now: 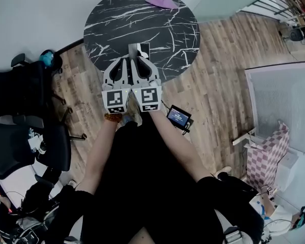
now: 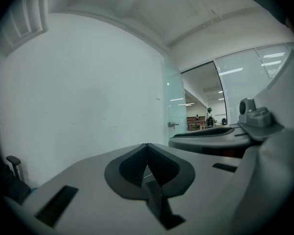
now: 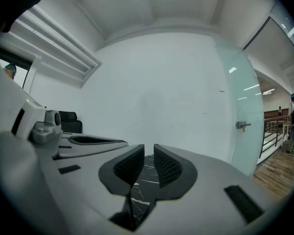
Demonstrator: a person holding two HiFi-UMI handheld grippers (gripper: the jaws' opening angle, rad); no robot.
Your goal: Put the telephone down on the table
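Small purple item (image 1: 162,0) on table (image 1: 142,29), perhaps cloth, black chair (image 1: 20,93) cut by left edge

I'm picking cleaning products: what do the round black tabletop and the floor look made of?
Round black tabletop: marble or a marble-look surface, going by its irregular white veins; finish unclear. Floor: wood or wood-look laminate planks, from the brown grain and plank seams.

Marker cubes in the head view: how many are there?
2. One white cube with black square markers is at left, the other beside it at right. None seems hidden.
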